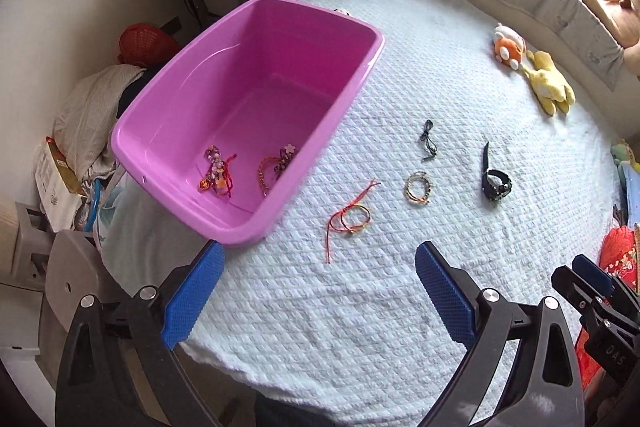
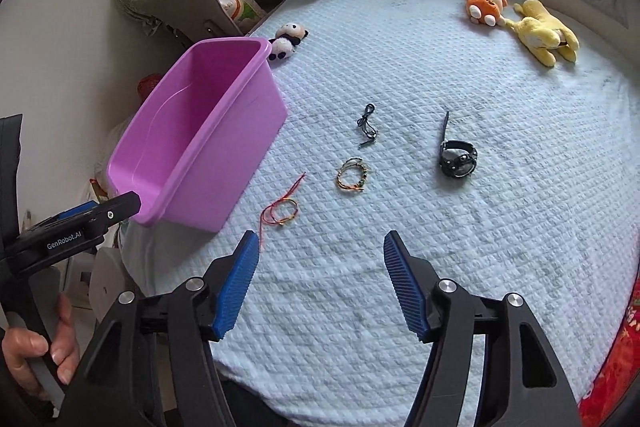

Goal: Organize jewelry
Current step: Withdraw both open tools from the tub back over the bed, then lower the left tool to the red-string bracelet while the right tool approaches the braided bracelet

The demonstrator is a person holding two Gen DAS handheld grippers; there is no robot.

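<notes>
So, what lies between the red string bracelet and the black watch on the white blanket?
The gold-green braided bracelet lies between the red string bracelet and black watch; both views show it.

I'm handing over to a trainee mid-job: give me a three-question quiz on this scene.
1. True or false: the pink tub already holds jewelry.
2. How many pieces lie on the blanket outside the tub?
3. Which piece lies nearest the tub: A watch, B red string bracelet, C black cord?

Key: 1 true, two beaded clusters lie inside. 2 four. 3 B.
</notes>
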